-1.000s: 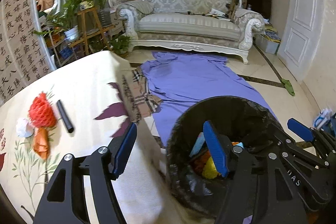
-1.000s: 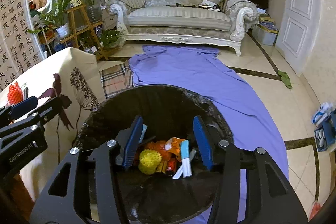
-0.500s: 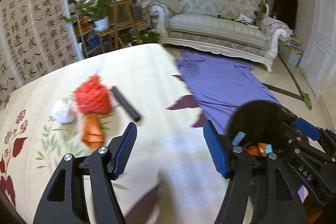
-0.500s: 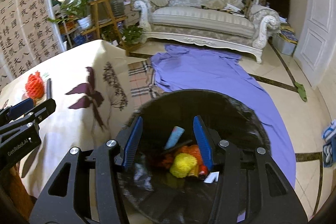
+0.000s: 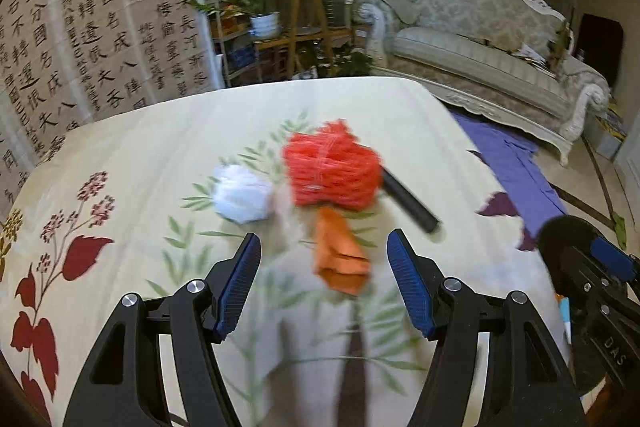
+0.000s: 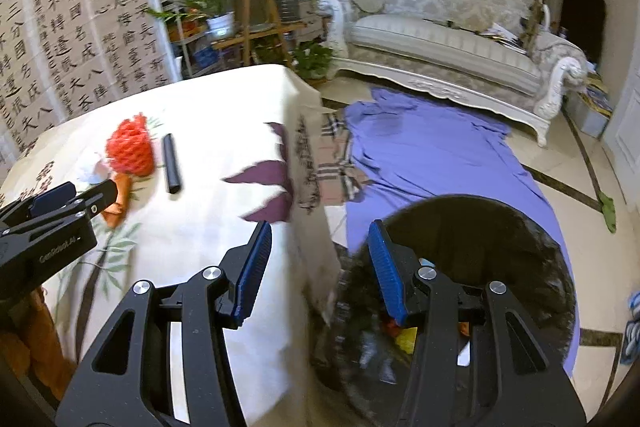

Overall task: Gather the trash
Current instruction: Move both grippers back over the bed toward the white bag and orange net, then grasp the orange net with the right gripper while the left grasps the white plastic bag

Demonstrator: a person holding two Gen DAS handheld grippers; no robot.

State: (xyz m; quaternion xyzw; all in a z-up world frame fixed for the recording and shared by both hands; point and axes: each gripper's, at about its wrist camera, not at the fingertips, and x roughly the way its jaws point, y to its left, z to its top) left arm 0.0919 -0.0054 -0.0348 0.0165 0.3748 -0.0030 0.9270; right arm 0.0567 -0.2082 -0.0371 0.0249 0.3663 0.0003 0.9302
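Left gripper (image 5: 324,259) swung from bin (image 6: 480,227) over floral tablecloth (image 5: 140,155).

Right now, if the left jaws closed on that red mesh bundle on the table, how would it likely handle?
The red mesh bundle looks like bunched foam netting, so it would probably squash between the jaws rather than resist. It is likely very light for its bulk. Its rough, open weave probably grips the pads well; it leans on the black tube, which might roll.
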